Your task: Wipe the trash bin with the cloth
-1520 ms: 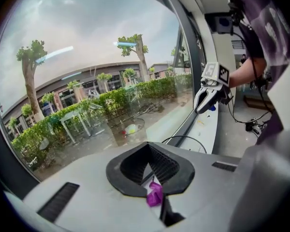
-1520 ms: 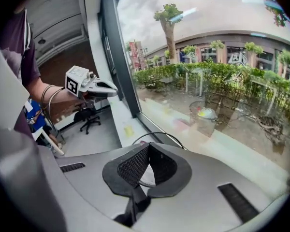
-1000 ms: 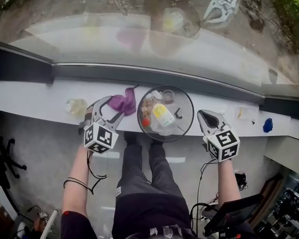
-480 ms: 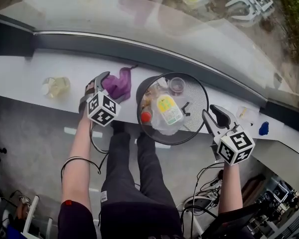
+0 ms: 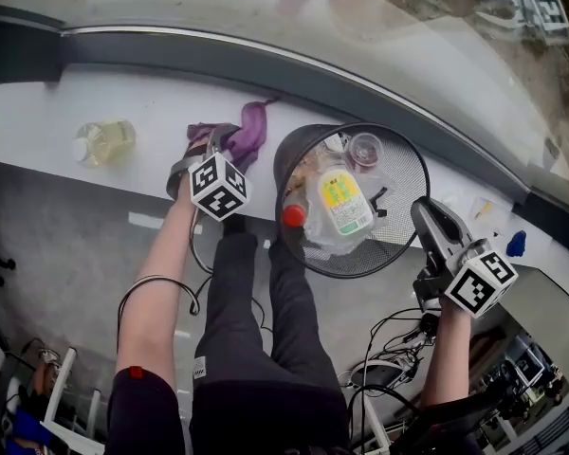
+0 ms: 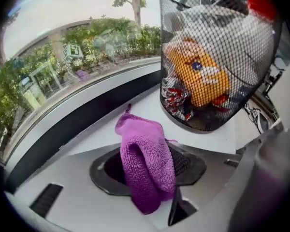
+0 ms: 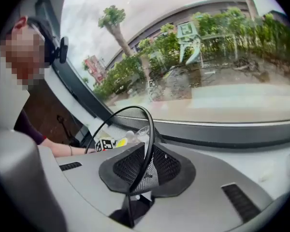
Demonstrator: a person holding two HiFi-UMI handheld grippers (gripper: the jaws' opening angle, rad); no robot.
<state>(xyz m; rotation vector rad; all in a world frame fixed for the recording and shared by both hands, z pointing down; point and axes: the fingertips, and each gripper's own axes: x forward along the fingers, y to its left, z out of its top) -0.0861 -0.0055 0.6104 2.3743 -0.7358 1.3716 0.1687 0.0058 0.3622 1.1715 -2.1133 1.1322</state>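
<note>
A round black wire-mesh trash bin (image 5: pixel 403 218) is seen standing on the white worktop (image 5: pixel 38 112), near its front edge and below a long window. It is filled with rubbish: a clear bottle (image 5: pixel 339 202) with a red cap and a yellow label, a clear plastic cup (image 5: pixel 365 148) and crumpled wrappers. One orange printed wrapper is visible through the mesh in the left gripper view. The print on the label and wrappers is too small to be read; only the black-and-white square markers on the gripper cubes are plain. A purple, nubby cloth (image 5: pixel 249 131) is laid on the worktop at 10 o'clock from the bin, just beside it.

The left gripper (image 5: pixel 211 142) is pointed steeply down at the worktop from an outstretched forearm. Its fingers have just been closing and are clenched on the cloth, which is bunched between them. The right gripper (image 5: pixel 427 218) is held at 4 o'clock of the bin, slanted downward, with the arm stretched out. Its fingers have just been closing too and are clamped on the bin's rim and mesh wall. A jar (image 5: pixel 104 140) of yellowish liquid is set at 9 o'clock from the cloth, well apart from it
</note>
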